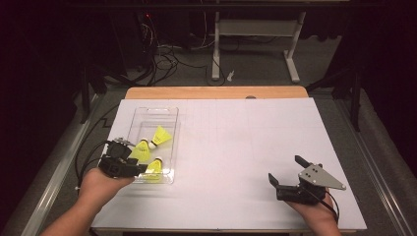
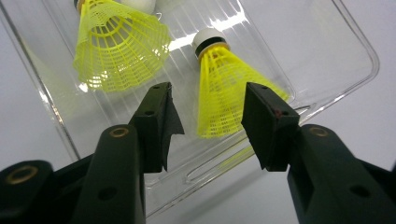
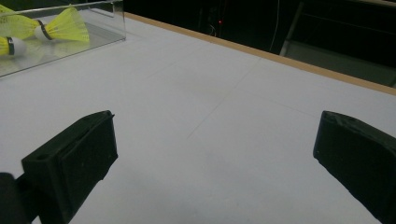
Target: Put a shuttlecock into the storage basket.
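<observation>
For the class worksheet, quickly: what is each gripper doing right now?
Left gripper: open, holding nothing, over a yellow shuttlecock in the clear tray.
Right gripper: open wide, holding nothing.

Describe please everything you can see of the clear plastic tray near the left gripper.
The clear plastic tray is a shallow, transparent rectangular container with rounded corners, low walls and glossy ribbed sides. It lies flat on the white table surface, at its left part, long side running away from the person. Three yellow shuttlecocks with white caps lie inside its near half. The left gripper hovers at its near end, jaws apart, gripping nothing.
</observation>
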